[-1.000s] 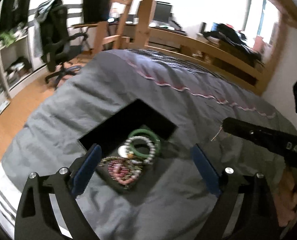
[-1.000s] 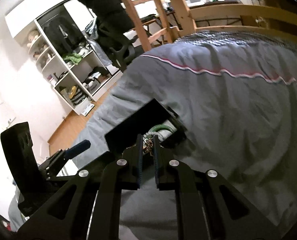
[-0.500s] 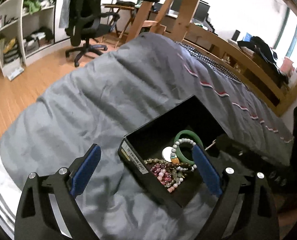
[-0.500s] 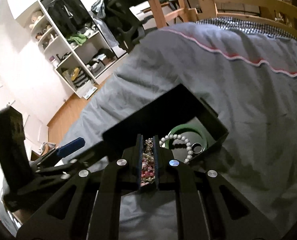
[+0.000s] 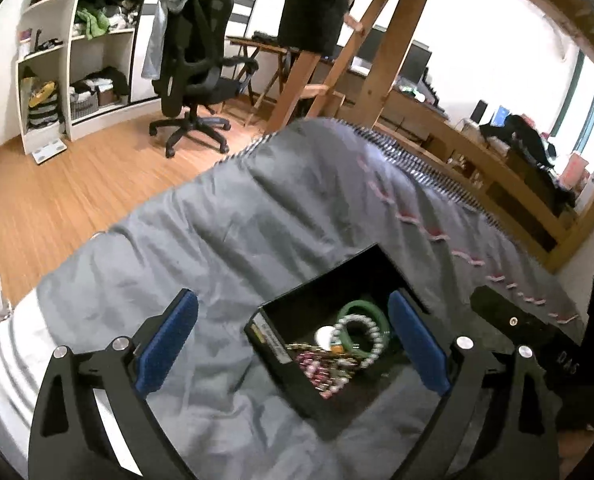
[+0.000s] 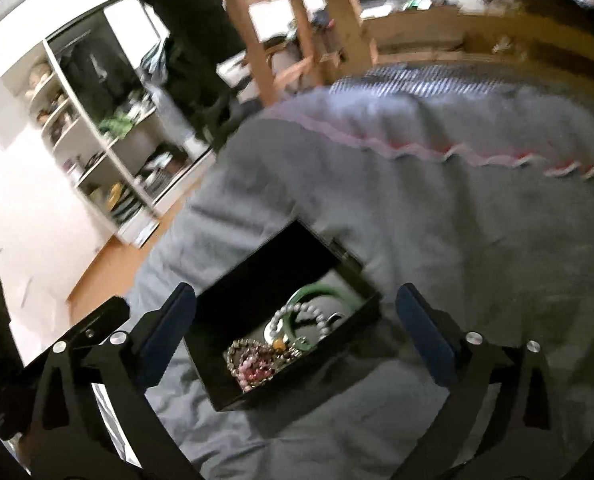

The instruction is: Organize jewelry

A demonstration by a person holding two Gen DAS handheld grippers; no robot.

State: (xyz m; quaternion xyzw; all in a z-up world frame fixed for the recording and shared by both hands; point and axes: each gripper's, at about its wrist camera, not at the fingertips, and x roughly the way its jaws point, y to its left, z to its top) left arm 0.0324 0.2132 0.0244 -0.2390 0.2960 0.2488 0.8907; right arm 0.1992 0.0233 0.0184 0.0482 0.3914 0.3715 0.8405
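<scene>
Bed (image 5: pixel 257 216) with grey duvet fills both views, largest thing in frame; red-white stitched line runs across it beyond the box. Black jewelry box (image 5: pixel 293 320) (image 6: pixel 257 276) sits open on the duvet, landmark for the rest. Beyond the box: wooden loft frame (image 5: pixel 381 60), black office chair (image 5: pixel 197 64) on wood floor, white shelving (image 5: pixel 57 64) with clutter.

Left tongs (image 5: pixel 293 344) apart, blue pads wide; one pad left of the box over the duvet, the other at the box's right side. Nothing between them but the box itself, no contact visible. Right tongs (image 6: pixel 295 328) also spread apart, pads flanking the box on either side, holding nothing; view is motion-blurred.

Inside the box: green bangle (image 5: pixel 361 312) (image 6: pixel 317 294) toward the far right corner, white-green bead bracelet (image 5: pixel 363 338) (image 6: pixel 297 316) overlapping it, pink bead bracelet (image 5: pixel 321 372) (image 6: pixel 253 364) at the near edge, gold-tone chain (image 5: pixel 309 348) beside it. Small pieces tangled, exact count cannot tell.
</scene>
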